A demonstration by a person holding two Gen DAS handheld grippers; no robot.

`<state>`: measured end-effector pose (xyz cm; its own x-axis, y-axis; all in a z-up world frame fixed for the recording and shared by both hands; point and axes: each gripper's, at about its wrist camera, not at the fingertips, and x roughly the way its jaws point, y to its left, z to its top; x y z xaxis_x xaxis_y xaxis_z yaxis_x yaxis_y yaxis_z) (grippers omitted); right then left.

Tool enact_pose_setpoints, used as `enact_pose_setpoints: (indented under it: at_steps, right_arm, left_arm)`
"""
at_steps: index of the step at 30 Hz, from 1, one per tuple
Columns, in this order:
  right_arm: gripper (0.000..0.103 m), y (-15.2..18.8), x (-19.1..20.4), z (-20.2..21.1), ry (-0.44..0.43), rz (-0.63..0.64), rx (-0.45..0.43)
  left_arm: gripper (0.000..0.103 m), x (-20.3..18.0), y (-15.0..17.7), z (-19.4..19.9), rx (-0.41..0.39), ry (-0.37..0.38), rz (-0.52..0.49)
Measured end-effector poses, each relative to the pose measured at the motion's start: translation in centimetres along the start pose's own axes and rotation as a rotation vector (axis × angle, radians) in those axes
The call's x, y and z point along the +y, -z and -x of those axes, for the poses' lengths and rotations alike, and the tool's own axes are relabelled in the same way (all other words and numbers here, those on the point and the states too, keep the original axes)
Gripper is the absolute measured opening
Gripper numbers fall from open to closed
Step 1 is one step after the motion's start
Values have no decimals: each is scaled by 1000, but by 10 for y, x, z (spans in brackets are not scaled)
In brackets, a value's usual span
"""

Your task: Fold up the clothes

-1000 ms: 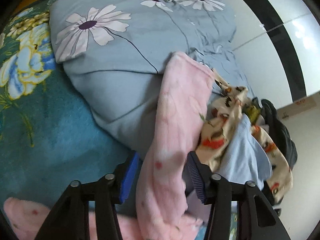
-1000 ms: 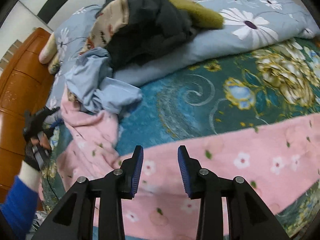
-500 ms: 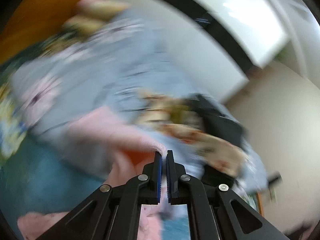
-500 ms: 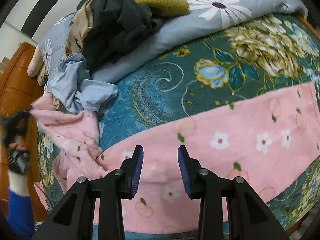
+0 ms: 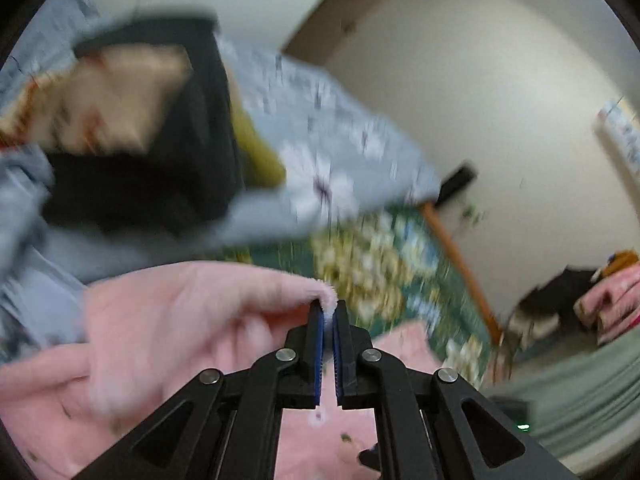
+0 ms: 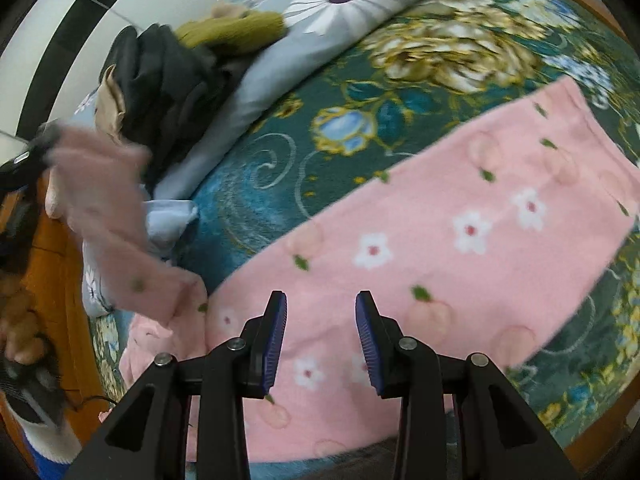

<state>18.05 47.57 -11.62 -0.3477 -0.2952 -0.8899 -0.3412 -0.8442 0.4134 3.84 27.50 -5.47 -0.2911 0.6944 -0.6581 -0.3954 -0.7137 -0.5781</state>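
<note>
A pink floral garment [image 6: 460, 240] lies spread across the green floral bedspread [image 6: 304, 144]. My left gripper [image 5: 328, 314] is shut on one end of the pink garment [image 5: 192, 312] and holds it lifted above the bed. That raised end shows blurred at the left of the right wrist view [image 6: 100, 184], with the left gripper [image 6: 28, 160] behind it. My right gripper [image 6: 321, 312] is open and empty, hovering over the flat part of the garment near the bed's front edge.
A pile of clothes, black [image 6: 160, 80], olive [image 6: 236, 32] and light blue [image 6: 168, 220], lies against a grey daisy-print duvet [image 6: 340, 12]. A wooden headboard [image 6: 52, 272] is at the left. A white wall [image 5: 480, 100] and another heap of clothes [image 5: 608, 292] are beyond the bed.
My left gripper closed on the pink garment's end, lifted it and swung it fast to the right. My right gripper stayed open and moved a little closer over the garment.
</note>
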Motion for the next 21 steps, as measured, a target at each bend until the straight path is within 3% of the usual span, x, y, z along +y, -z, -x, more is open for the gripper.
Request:
enact_pose_setpoints:
  at_steps: [4,6,7,8,12,14,15,17,19,21]
  right_arm:
    - [37,8,-19,8,28,-32,-7]
    - [37,10,-25,10,38,-46,-9]
    - [37,11,-27,11,43,-50,-10]
    - [37,11,-29,12,49,-54,-11]
    - [37,7,-26,15,60,-47,-18]
    - [37,1,-18,17,52,-29,-27]
    - [37,-2,-13,16,43,-14,-30]
    - [39,-10,4,10,25,36,-23]
    - [47,-15,27,-1,24,114,-10]
    - [48,-21,49,-11,39,199,-5]
  left_arm:
    - [8,-3,27,-44,145,-18,16]
    - [27,-1,37,-54,193,-11,42]
    - [47,1,38,-55,203,-2,64]
    - [54,6,41,-49,204,18,86]
    - [56,39,47,13,140,122,146]
    - [58,72,55,62,54,79,173]
    - [59,93,62,91,5,31,192]
    - [59,146,87,146,-71,-168,257]
    - [59,190,116,191,-103,-360,324]
    - [59,234,148,238,-124,-564,395]
